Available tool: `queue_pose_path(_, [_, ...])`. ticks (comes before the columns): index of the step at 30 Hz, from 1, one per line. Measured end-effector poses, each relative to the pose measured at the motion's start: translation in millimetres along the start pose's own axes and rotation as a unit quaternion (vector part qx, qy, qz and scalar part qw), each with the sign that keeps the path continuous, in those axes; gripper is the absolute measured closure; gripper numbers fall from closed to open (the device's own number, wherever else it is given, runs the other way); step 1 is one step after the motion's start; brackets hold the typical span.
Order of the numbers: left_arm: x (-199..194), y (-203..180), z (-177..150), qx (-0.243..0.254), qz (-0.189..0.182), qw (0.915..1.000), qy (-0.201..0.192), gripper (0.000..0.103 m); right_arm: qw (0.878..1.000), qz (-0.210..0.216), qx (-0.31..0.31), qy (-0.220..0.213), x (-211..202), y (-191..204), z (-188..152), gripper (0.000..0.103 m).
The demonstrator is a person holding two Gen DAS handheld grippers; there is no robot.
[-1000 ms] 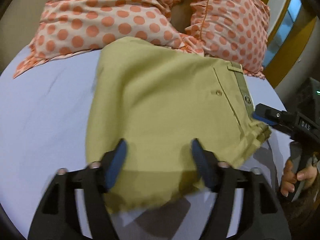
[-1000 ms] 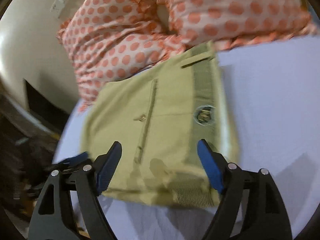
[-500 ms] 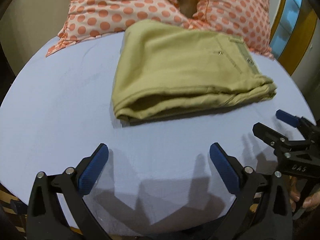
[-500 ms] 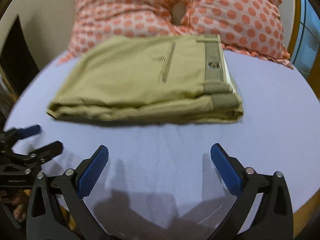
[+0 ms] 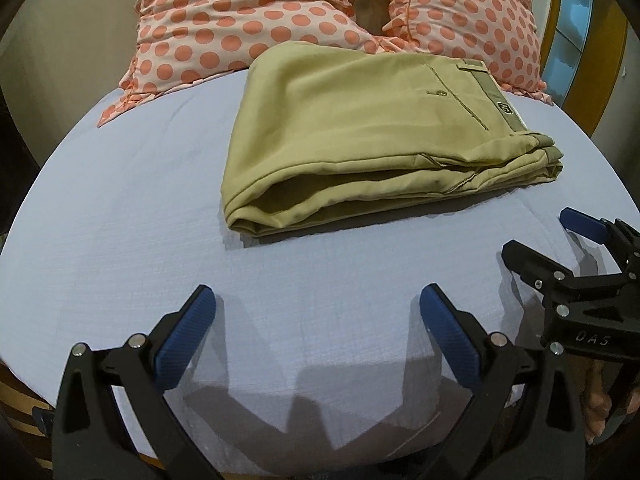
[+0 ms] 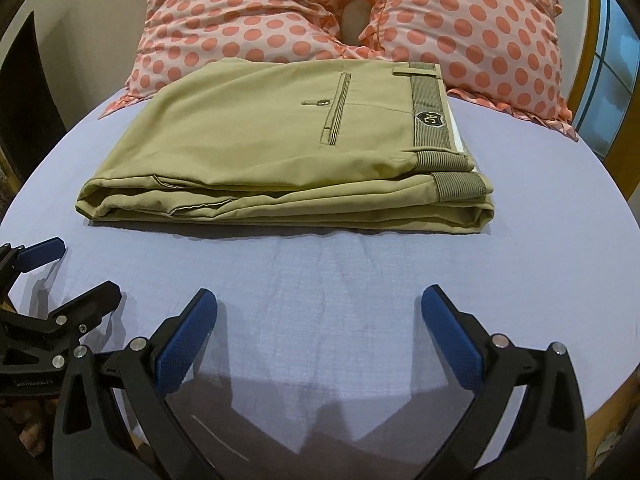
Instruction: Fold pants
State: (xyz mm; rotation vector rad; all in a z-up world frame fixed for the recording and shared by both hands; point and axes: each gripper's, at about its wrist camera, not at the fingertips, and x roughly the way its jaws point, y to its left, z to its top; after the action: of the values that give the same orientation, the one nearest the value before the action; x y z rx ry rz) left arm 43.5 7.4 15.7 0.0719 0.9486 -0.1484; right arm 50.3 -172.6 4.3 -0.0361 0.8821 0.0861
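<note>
Khaki pants: lying folded in a thick stack in the upper middle of the frame, resting on the bed, back pocket and waistband facing up.
Waistband: running down the right end of the stack in the right wrist view, showing a small dark badge.
Bed: wearing a pale lavender sheet, filling the middle and lower part of both views.
Pillows: sitting across the top of the frame, pink with orange dots, the far edge of the pants just touching them.
Left hand-held gripper: hovering low in the frame over bare sheet, its blue-padded fingers standing spread wide, holding nothing, well short of the pants.
Right hand-held gripper: sitting at the bottom of its own view, fingers likewise spread and gripping nothing; also showing at the right edge of the left wrist view.
Shadows: falling on the sheet beneath both tools.
</note>
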Motion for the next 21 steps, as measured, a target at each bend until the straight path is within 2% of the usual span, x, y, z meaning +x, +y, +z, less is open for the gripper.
queue_pose_path(21, [0.1,1.8,0.6,0.001,-0.001,1.0000,-0.001,0.002,1.000,-0.001,0.000,-0.003,1.2,-0.3,0.3,0.001])
